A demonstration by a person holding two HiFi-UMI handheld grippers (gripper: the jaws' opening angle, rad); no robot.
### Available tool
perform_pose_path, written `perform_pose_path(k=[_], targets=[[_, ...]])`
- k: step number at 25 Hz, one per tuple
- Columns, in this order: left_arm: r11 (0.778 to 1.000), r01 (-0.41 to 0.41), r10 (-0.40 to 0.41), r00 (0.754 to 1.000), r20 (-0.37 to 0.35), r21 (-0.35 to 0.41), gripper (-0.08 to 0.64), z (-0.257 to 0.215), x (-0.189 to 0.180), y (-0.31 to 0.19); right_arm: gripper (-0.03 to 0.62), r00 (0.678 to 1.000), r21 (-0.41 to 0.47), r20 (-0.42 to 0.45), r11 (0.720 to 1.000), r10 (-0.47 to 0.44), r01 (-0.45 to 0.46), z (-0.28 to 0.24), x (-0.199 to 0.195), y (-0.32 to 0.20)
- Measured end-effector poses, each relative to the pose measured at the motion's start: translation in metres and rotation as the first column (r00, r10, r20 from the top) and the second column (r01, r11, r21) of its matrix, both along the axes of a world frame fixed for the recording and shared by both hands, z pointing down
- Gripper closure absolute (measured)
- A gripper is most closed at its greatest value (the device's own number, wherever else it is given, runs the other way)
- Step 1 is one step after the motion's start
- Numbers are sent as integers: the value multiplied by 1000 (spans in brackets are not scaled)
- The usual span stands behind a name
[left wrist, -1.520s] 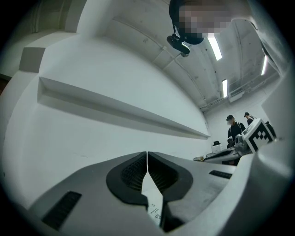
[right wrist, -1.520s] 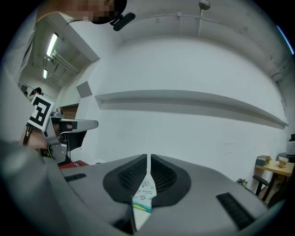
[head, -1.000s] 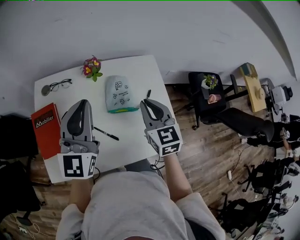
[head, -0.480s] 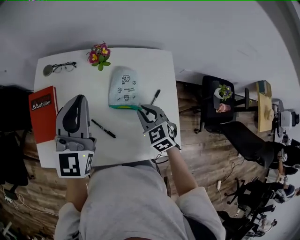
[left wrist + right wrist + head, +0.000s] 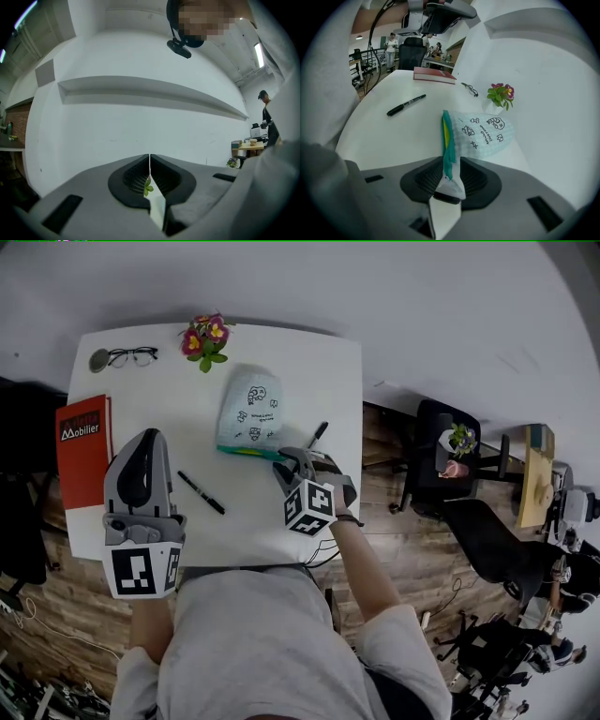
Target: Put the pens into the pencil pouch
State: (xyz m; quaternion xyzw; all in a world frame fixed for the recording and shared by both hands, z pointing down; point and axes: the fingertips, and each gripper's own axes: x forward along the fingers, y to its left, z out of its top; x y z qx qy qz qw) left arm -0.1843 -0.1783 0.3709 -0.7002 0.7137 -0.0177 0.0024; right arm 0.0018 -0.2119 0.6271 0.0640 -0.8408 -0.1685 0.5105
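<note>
A pale blue pencil pouch [image 5: 249,411] with doodles lies at the middle of the white table [image 5: 319,371], its teal zip edge toward me. My right gripper [image 5: 288,458] is at that edge's right corner. In the right gripper view the teal edge [image 5: 447,140] runs in between the jaws of the right gripper [image 5: 451,165], which are shut on it. One black pen [image 5: 202,492] lies left of the pouch, and a second black pen [image 5: 317,435] lies right of it. My left gripper [image 5: 142,437] hovers over the table's left part, shut and empty, aimed at the wall [image 5: 149,161].
A red book [image 5: 82,457] lies along the table's left edge. Glasses [image 5: 129,356] and a small potted flower [image 5: 208,337] sit at the far side. Right of the table is wooden floor with a black chair [image 5: 450,451].
My right gripper moved forward and down to the pouch's teal edge and took hold of it. The left gripper stayed about where it was.
</note>
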Motion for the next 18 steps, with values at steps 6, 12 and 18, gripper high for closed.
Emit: perform_pose_path(k=[6, 12, 18], targets=[[998, 55, -55, 998, 7, -14, 534, 5, -4, 5, 468, 996, 18, -28, 996, -86, 86, 13, -4, 1], [996, 89, -88, 996, 14, -18, 534, 5, -6, 11, 469, 993, -7, -25, 994, -113, 113, 21, -5, 1], [994, 109, -109, 994, 19, -19, 534, 4, -7, 16, 520, 999, -155, 14, 987, -41, 43, 24, -5, 2]])
